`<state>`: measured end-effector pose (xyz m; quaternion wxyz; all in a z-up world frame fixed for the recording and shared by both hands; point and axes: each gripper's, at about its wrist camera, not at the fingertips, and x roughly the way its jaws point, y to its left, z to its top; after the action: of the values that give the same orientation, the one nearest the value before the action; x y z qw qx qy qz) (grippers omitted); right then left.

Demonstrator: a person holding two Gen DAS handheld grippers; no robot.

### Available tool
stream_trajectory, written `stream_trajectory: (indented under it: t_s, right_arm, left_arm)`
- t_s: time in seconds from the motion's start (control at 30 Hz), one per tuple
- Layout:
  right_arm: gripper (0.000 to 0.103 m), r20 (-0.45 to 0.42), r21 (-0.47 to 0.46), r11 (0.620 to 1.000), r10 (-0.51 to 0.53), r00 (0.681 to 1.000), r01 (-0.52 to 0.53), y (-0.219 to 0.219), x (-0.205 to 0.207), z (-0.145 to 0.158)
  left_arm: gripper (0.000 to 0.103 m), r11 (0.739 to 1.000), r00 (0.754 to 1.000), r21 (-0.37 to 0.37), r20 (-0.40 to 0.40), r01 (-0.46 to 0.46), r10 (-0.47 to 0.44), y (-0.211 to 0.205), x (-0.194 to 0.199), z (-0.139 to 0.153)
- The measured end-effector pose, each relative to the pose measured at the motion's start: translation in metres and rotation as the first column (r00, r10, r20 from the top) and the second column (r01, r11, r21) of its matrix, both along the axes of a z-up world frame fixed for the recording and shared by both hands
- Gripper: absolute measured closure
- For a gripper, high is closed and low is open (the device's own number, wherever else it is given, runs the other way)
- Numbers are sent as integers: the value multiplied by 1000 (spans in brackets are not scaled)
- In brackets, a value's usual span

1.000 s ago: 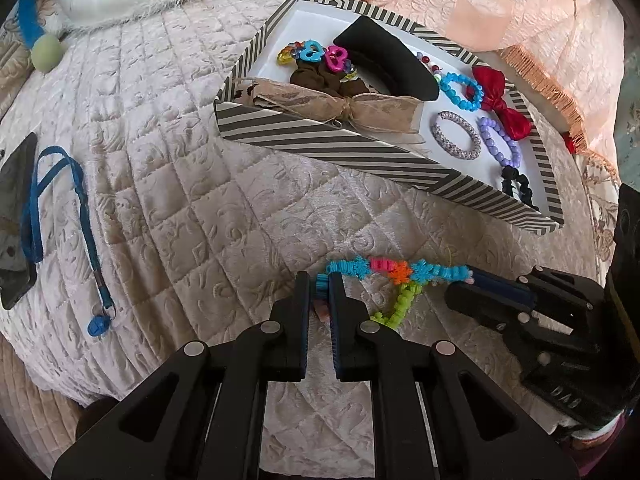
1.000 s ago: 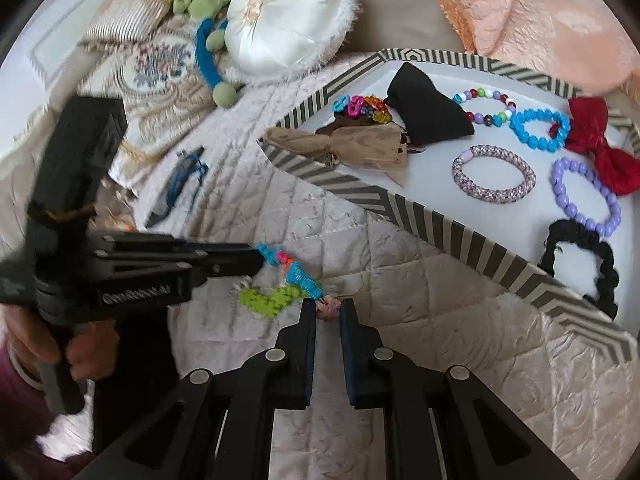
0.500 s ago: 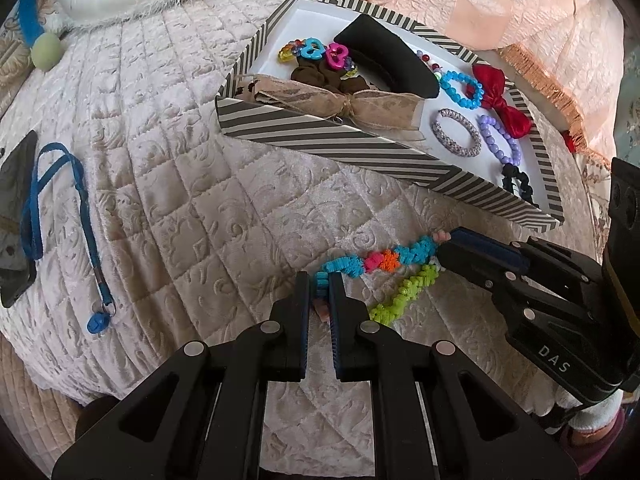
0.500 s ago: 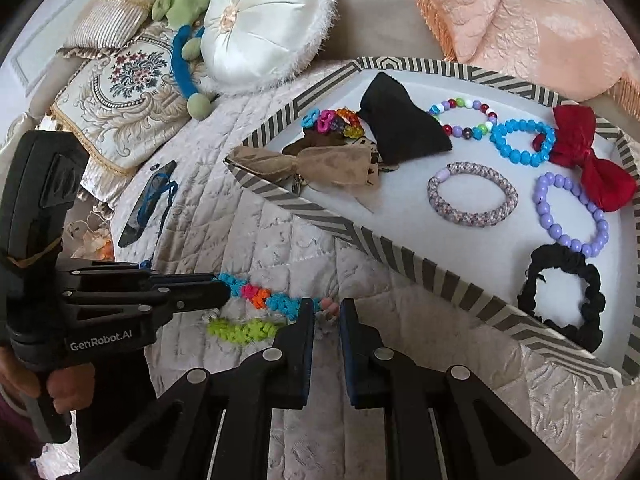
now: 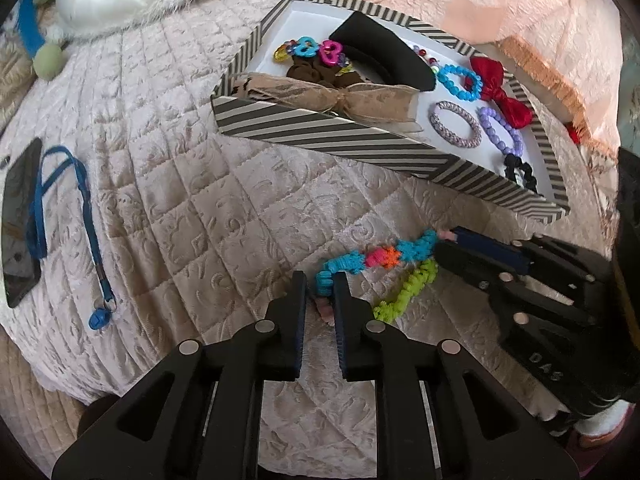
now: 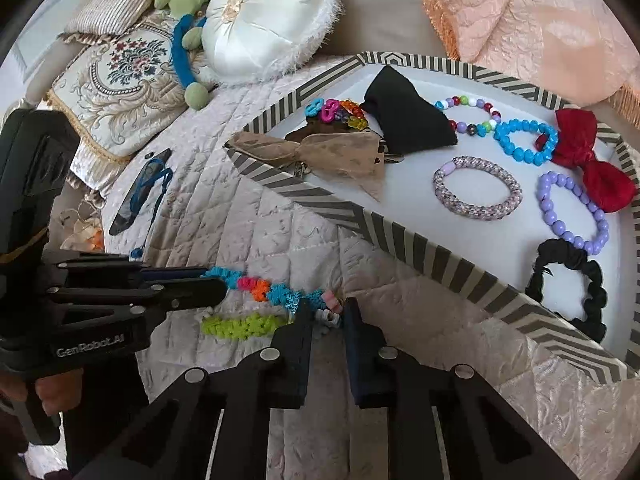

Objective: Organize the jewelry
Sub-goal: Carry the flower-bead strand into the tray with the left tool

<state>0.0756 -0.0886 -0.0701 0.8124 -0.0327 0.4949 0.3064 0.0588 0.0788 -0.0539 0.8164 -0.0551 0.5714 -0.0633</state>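
A multicoloured ruffled necklace (image 5: 376, 258), teal, pink, orange and green, is stretched above the quilt between both grippers. My left gripper (image 5: 320, 292) is shut on its left end. My right gripper (image 6: 325, 312) is shut on its other end; it also shows in the left wrist view (image 5: 444, 242). The necklace shows in the right wrist view (image 6: 256, 286) too. A striped hexagonal tray (image 5: 340, 140) behind holds bracelets, bows and scrunchies (image 6: 478, 188).
A phone with a blue lanyard (image 5: 24, 220) lies on the quilt at the left. A white round cushion (image 6: 272, 16), an embroidered pillow (image 6: 120, 76) and a peach blanket (image 6: 540, 24) sit behind the tray (image 6: 400, 236).
The right gripper has pulled its end of the necklace up and toward the tray, stretching the necklace out. The left gripper has stayed in place.
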Motion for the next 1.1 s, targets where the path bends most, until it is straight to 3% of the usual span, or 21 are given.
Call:
stream_trajectory:
  t_s: [0.2,0.63,1.1]
  right_arm:
    - [91,20,75,997,-26,999,24,-18,-12,24]
    - [91,101,136,985,-120,988,105,-62,-28,75]
    - [91,137,167,968,-209,968,185,-98,-20,95]
  left_arm:
    - [94,999,999,-34,21,32,-31,-9,-4,13]
    - [94,997,992,-50,113,62,-56,-37,-2,59]
    - [94,995,982,-23,161,99,-94,-72,20,86]
